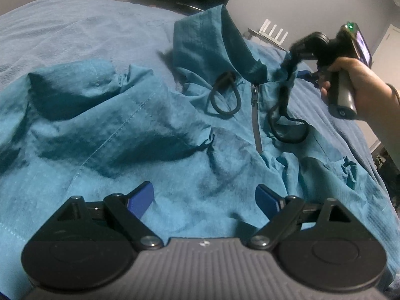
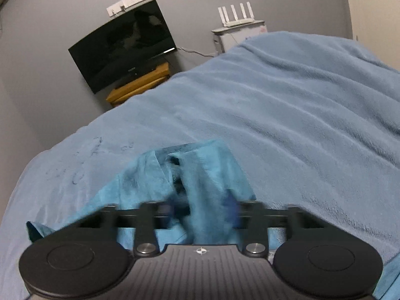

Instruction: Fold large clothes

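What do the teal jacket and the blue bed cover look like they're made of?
Teal jacket: seemingly thin woven synthetic, matte and crinkled, with stitched seams and a zipper. Blue bed cover: probably fleece or plush, with a soft, fuzzy nap and gentle ripples.

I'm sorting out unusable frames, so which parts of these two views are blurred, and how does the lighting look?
Left wrist view: dim, bluish light; the right gripper is smeared by motion, while the teal jacket is only slightly soft. Right wrist view: that gripper's fingers and the jacket fabric between them blur, but the blanket and television look fairly sharp. Both bend straight lines toward the edges.
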`<state>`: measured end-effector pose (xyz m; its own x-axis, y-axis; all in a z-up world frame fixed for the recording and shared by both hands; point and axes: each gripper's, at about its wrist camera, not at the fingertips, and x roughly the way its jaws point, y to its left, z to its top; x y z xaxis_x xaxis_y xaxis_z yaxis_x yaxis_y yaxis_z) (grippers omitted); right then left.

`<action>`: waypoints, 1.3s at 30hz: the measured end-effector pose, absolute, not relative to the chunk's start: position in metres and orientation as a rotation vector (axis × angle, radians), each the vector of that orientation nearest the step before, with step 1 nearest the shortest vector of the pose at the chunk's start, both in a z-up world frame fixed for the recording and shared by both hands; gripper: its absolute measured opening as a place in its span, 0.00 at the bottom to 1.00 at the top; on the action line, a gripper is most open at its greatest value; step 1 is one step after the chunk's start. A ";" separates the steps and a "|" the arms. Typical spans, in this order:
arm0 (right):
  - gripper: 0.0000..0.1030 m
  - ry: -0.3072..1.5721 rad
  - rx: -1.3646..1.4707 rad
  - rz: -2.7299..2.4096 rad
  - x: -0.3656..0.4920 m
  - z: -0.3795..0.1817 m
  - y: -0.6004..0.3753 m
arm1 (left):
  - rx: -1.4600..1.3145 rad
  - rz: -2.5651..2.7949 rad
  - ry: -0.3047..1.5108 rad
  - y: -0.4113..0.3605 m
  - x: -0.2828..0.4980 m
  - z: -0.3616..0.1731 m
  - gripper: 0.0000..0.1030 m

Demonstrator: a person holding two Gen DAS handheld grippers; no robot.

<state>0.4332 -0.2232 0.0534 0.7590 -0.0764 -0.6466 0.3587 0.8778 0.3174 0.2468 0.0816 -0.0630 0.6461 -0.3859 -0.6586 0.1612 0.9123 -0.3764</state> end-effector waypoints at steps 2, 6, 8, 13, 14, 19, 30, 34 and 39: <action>0.14 0.638 0.454 -0.240 0.423 0.053 -0.225 | -0.299 -0.320 0.808 0.082 0.247 -0.063 0.85; 0.09 0.558 0.363 -0.201 0.386 0.062 -0.218 | -0.311 -0.320 0.801 0.084 0.247 -0.062 0.85; 0.08 0.503 0.318 -0.173 0.359 0.070 -0.212 | -0.320 -0.313 0.795 0.085 0.246 -0.061 0.85; 0.08 0.402 0.246 -0.119 0.286 0.082 -0.202 | -0.352 -0.302 0.684 0.091 0.235 -0.039 0.85; 0.08 0.389 0.239 -0.111 0.270 0.081 -0.200 | -0.355 -0.305 0.651 0.092 0.232 -0.032 0.85; 0.09 0.342 0.205 -0.093 0.192 0.073 -0.198 | -0.308 -0.311 0.454 0.091 0.211 0.006 0.85; 0.72 0.461 0.189 -0.115 0.107 0.059 -0.214 | -0.257 -0.233 0.439 0.103 0.219 0.016 0.85; 0.74 0.401 0.016 -0.016 0.113 0.090 -0.197 | -0.270 -0.249 0.484 0.102 0.222 0.007 0.85; 0.81 0.397 -0.216 0.132 0.170 0.131 -0.165 | -0.257 -0.264 0.500 0.100 0.224 0.001 0.85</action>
